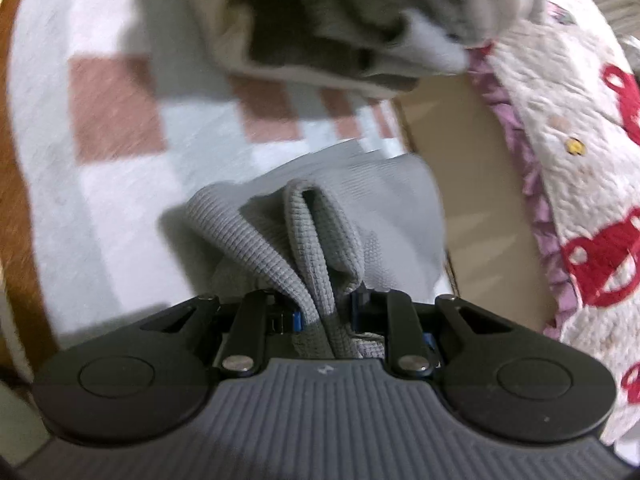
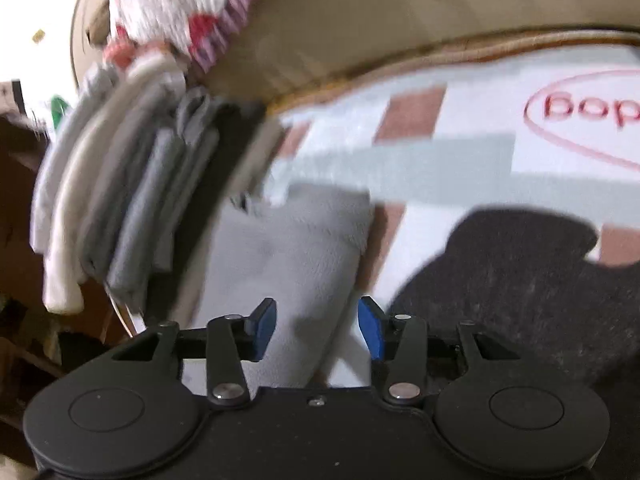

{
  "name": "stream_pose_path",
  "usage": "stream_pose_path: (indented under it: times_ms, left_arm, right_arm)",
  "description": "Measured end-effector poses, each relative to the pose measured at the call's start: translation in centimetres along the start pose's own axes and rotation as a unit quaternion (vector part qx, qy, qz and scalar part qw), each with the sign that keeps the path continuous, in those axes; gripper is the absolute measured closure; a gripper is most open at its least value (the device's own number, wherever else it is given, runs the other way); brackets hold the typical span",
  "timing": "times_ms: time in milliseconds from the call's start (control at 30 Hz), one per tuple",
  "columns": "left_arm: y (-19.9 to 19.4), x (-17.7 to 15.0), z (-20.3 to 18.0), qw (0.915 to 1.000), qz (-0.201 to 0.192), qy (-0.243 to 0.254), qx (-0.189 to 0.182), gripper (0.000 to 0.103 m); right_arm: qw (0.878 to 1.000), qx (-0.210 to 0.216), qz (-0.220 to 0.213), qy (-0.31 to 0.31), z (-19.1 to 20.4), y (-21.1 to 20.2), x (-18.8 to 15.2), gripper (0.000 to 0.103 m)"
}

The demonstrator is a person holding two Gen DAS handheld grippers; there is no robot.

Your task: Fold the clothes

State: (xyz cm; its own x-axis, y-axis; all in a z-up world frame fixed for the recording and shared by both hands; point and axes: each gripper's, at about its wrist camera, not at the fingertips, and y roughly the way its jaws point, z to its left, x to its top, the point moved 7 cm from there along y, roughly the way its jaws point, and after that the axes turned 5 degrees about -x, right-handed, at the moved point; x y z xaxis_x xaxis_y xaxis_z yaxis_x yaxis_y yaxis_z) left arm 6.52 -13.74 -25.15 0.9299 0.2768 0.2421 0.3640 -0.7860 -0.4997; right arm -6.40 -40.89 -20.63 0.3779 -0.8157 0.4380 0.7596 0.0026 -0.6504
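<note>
Left wrist view shows your left tongs point(image 1: 326, 312) clamped on the grey knit garment point(image 1: 320, 232) above the checked blanket point(image 1: 120, 112); right tongs point(image 2: 318, 328) gape empty, so grab its free edge next.

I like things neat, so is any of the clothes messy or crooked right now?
Yes. The grey knit cloth is bunched into loose loops where the left gripper pinches it, not flat. The stack of folded clothes looks uneven, with edges sticking out. The right gripper is open and holds nothing.
</note>
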Motion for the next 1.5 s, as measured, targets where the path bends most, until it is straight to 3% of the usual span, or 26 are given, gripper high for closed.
stream_pose_path:
  times_ms: [233, 433, 500, 533, 567, 633, 700, 867, 1067, 1233, 1333, 1500]
  left_arm:
    - [0.2, -0.4, 0.3, 0.9999, -0.004, 0.007, 0.009, 0.081]
    - [0.2, -0.6, 0.3, 0.9999, -0.008, 0.009, 0.009, 0.079]
    - [1.0, 0.0, 0.2, 1.0000, -0.002, 0.004, 0.006, 0.077]
    - [1.5, 0.3, 0.2, 1.0000, 0.002, 0.002, 0.005, 0.077]
    - [1.7, 0.6, 0.1, 1.0000, 0.001, -0.002, 0.003, 0.077]
    - [1.7, 0.4, -0.2, 0.9999, -0.002, 0.016, 0.001, 0.081]
    - [1.4, 0.2, -1.0, 0.9982, -0.009, 0.058, 0.008, 0.085]
    - [-0.3, -0.4, -5.4, 0.9734, -0.050, 0.221, 0.035, 0.087]
    - [-3.2, -1.7, -9.5, 0.9459, -0.083, 0.313, 0.013, 0.087]
    - [-8.1, -2.8, -13.6, 0.9025, -0.152, 0.403, 0.000, 0.087]
    - [-11.5, -2.0, -15.9, 0.9020, -0.175, 0.393, -0.030, 0.087]
    - [-16.3, 1.1, -20.6, 0.8896, -0.219, 0.398, -0.046, 0.087]
  right_arm:
    - [1.000, 0.011, -0.019, 0.012, -0.3, 1.5, 0.9, 0.046]
    - [0.997, 0.041, -0.039, 0.050, 0.5, 3.9, 2.6, 0.029]
    - [0.997, 0.053, -0.043, 0.045, 1.3, 4.9, 3.4, 0.010]
    - [0.997, 0.055, -0.043, 0.037, 1.8, 5.4, 3.7, 0.010]
    - [0.997, 0.050, -0.046, 0.029, 2.2, 5.8, 4.0, 0.013]
    - [0.998, 0.022, -0.057, 0.008, 2.8, 5.9, 4.3, 0.046]
    - [0.997, 0.010, -0.070, -0.021, 3.6, 5.1, 4.2, 0.066]
    - [0.987, 0.005, -0.112, -0.118, 7.9, 0.5, 3.4, 0.070]
    - [0.960, -0.007, -0.161, -0.227, 13.2, -6.4, 2.8, 0.070]
    - [0.946, 0.042, -0.212, -0.240, 15.9, -11.6, 3.2, 0.070]
    - [0.932, 0.064, -0.232, -0.271, 18.6, -14.6, 3.9, 0.070]
    - [0.914, 0.102, -0.246, -0.307, 25.0, -18.5, 6.7, 0.070]
